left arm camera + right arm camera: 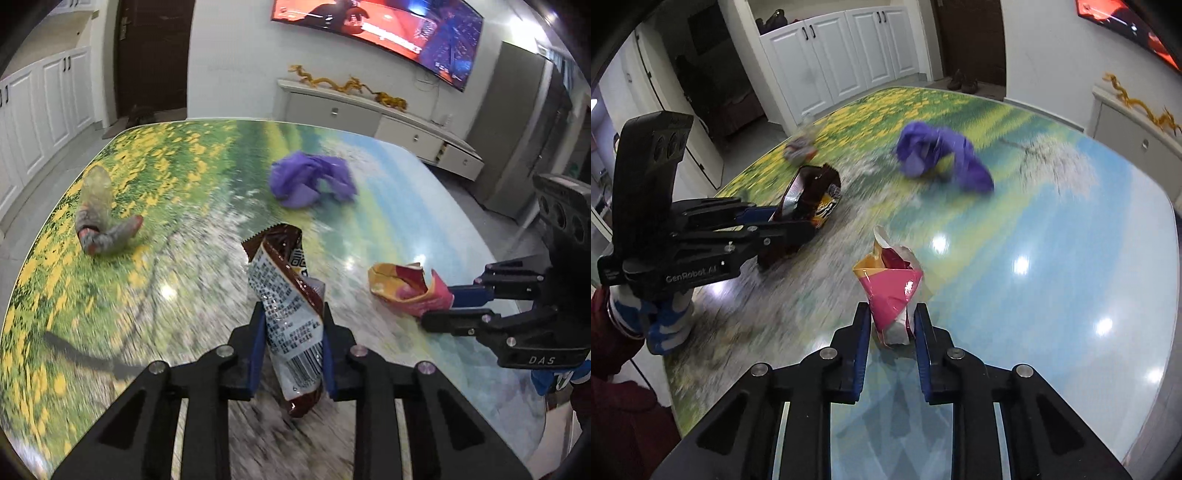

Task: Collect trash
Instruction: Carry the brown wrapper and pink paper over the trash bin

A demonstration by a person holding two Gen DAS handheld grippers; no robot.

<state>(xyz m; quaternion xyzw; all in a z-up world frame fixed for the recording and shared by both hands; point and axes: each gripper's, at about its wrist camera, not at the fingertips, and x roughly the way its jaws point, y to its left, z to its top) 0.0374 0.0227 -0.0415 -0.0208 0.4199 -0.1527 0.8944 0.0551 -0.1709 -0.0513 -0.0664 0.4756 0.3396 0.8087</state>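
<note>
My left gripper (291,314) clamps the brown snack wrapper (286,295); my right gripper (891,314) clamps the pink-and-yellow wrapper (892,291). Both are lifted just off the table (1071,229). Left lying there: the purple crumpled bag (312,179) and a clear twisted wrapper (101,218). No bin in view, so roughly half picked, none dropped.

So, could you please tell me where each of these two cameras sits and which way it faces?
Left wrist: on the left gripper, looking down its fingers at the clamped brown wrapper; the right gripper shows at right.
Right wrist: on the right gripper, looking at the clamped pink wrapper; the left gripper, gloved hand and sleeve show at left.
Shared: table, purple bag, both wrappers.
</note>
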